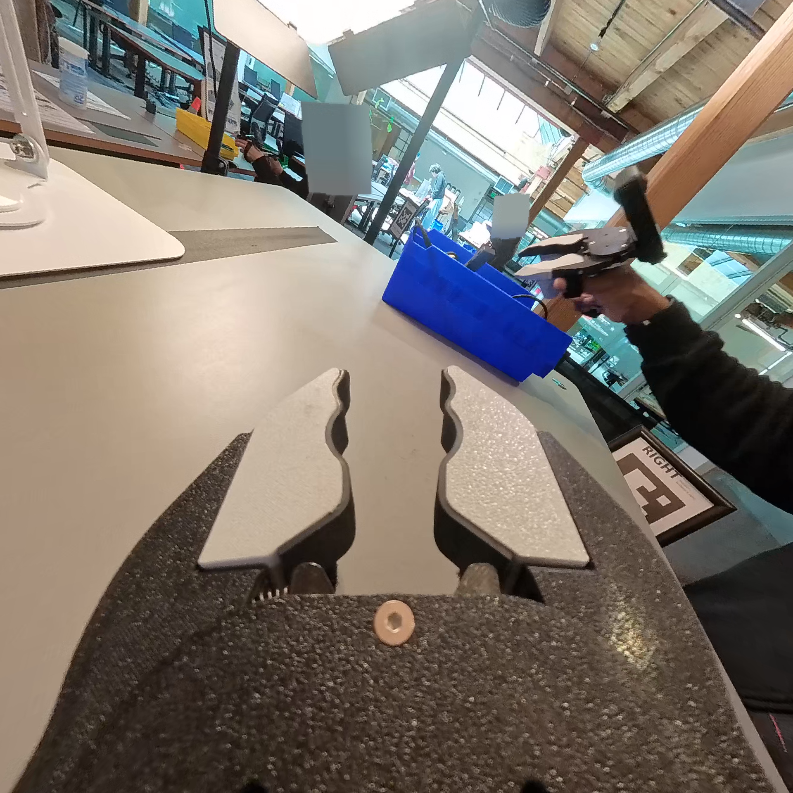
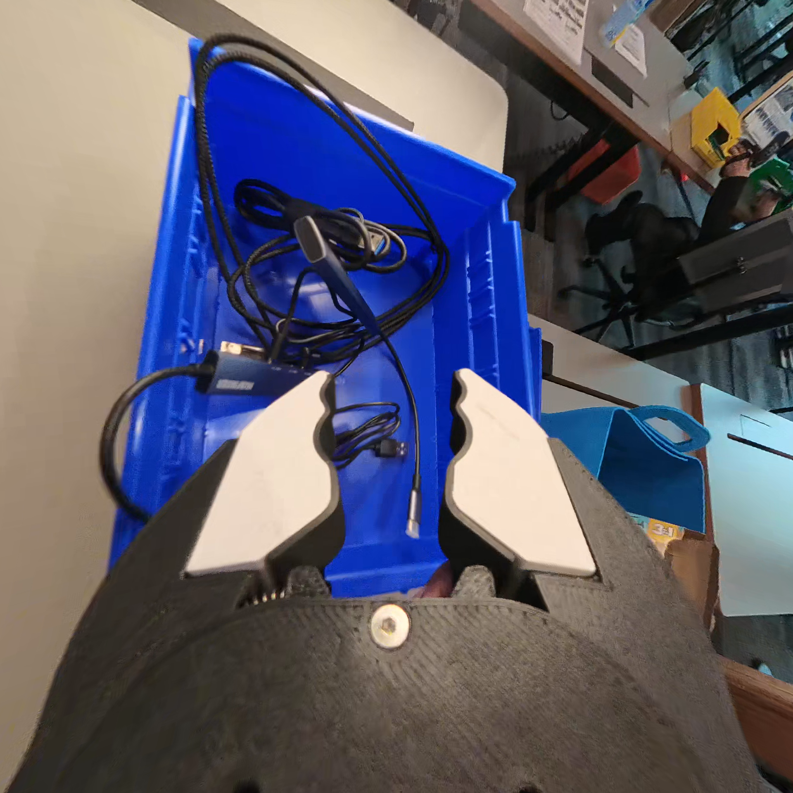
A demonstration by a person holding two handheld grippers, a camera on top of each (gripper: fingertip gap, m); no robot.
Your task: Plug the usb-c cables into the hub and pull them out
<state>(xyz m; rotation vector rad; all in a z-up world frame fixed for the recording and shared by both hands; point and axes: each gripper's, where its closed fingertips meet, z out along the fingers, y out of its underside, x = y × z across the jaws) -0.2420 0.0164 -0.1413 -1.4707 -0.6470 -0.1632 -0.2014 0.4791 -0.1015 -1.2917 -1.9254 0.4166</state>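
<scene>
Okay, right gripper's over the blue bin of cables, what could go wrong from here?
1. The black cables lie tangled in the blue bin, so lifting one may drag the others along.
2. The hub sits against the bin wall, partly behind the open right gripper, so gripping it could be awkward.
3. The left gripper is open over bare table, not yet steadying anything.

The left gripper [image 1: 394, 386] is held low and near level, its two pale fingers [image 1: 296, 463] spread apart with nothing between them. The right gripper [image 1: 521, 262] is raised higher, far to the right, gripped at its handle by a hand [image 1: 609, 296] in a dark sleeve, and tilted downward. In its own view the right gripper's [image 2: 392, 382] jaws stand apart and empty.
</scene>
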